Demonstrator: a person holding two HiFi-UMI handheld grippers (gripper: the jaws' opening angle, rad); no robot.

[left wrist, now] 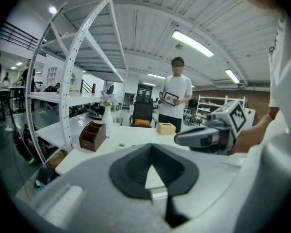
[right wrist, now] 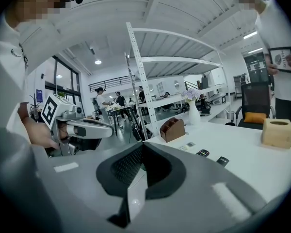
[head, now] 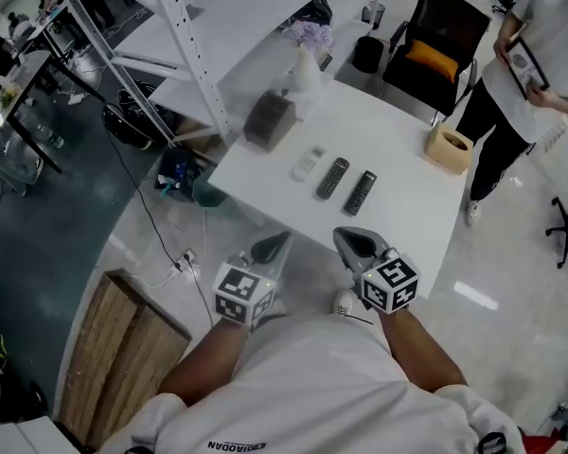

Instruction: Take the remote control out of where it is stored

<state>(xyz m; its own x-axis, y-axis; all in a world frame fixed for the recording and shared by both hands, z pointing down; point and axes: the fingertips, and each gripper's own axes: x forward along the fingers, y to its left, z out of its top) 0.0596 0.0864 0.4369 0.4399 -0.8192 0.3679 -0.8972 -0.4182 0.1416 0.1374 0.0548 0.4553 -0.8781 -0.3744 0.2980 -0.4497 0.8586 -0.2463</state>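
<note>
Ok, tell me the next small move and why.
Probably carry the right hand-held gripper forward over the table and open it: it is shut and short of the edge, and the nearest black remote lies flat ahead of it.

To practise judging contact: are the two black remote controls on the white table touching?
Apart. The head view shows bare white table between the left black remote control and the right black remote control.

Smooth matt white table top [head: 407, 187]; black plastic remotes [head: 332, 178] mid-table; dark brown matt organiser [head: 269, 119] at its 10 o'clock; planked wood panel [head: 123, 348] at 8 o'clock; glossy pale floor [head: 511, 282]; white-painted perforated metal rack [head: 191, 55]
</note>
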